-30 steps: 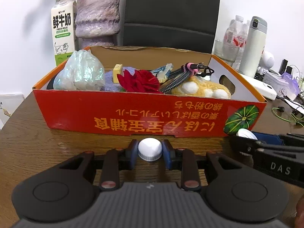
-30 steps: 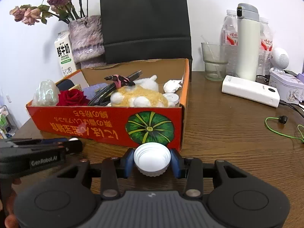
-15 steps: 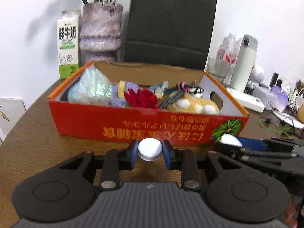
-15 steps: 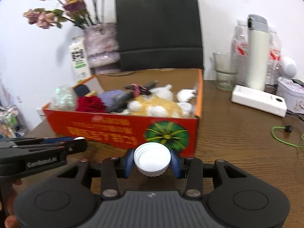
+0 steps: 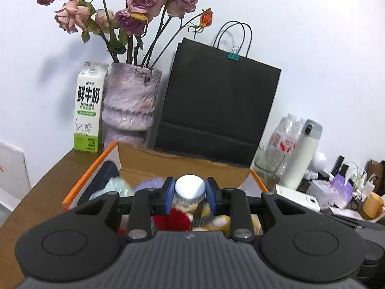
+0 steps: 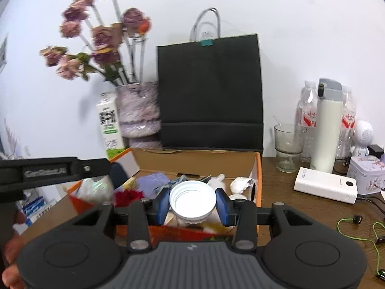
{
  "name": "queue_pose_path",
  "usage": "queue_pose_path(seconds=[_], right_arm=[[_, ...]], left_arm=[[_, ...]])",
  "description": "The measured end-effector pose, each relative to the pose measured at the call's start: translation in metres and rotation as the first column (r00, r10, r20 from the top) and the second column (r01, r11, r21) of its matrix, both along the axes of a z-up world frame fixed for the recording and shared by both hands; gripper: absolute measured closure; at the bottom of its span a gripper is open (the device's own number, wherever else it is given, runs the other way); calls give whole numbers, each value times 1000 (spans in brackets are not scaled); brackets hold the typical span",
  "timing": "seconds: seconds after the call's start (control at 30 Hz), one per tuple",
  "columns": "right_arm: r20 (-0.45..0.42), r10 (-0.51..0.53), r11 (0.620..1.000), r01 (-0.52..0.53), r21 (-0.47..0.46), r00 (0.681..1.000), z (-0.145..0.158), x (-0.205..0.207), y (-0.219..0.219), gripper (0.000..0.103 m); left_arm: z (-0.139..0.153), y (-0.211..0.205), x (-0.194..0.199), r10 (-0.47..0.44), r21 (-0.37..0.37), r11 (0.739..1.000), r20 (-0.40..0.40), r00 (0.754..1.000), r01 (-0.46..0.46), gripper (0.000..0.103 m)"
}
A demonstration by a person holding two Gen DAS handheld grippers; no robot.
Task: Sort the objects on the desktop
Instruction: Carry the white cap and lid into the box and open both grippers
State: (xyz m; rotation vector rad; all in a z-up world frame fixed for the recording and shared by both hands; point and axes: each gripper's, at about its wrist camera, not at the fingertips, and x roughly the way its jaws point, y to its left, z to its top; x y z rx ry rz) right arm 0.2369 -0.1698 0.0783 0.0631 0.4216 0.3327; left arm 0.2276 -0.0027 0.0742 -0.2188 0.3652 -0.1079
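Observation:
My left gripper [image 5: 190,191] is shut on a small bottle with a white cap [image 5: 190,189] and holds it above the orange cardboard box [image 5: 86,179]. My right gripper [image 6: 192,203] is shut on a white ribbed lid [image 6: 192,198], held over the front of the same box [image 6: 258,183]. The box holds a red rose [image 6: 126,196], a yellow and white plush toy [image 5: 221,221], a shiny plastic bag [image 6: 93,187] and other small items. The left gripper's arm [image 6: 55,171] reaches in from the left in the right wrist view.
Behind the box stand a milk carton [image 5: 89,108], a purple vase of dried roses [image 5: 131,103] and a black paper bag [image 5: 214,106]. To the right are a glass [image 6: 287,147], a white thermos [image 6: 328,125], water bottles, a white power bank [image 6: 324,187], a tin and a green cable [image 6: 356,231].
Both grippers have risen from table level in front of the box to above it, each still holding its object. The box now shows from above.

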Motion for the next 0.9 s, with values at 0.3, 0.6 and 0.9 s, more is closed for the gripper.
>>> queue_pose_path(seconds=[0.3, 0.6, 0.9], right_arm=[[-11, -30, 999, 30, -40, 999, -12, 54, 3, 64], [-57, -41, 997, 37, -62, 998, -29, 67, 3, 63], [-21, -61, 995, 59, -80, 998, -21, 58, 4, 0]], left_arm=[[-20, -6, 46, -10, 41, 999, -48, 999, 12, 74], [-33, -3, 56, -7, 65, 998, -91, 996, 13, 61], [-25, 0, 50, 35, 49, 998, -68, 997, -31, 0]])
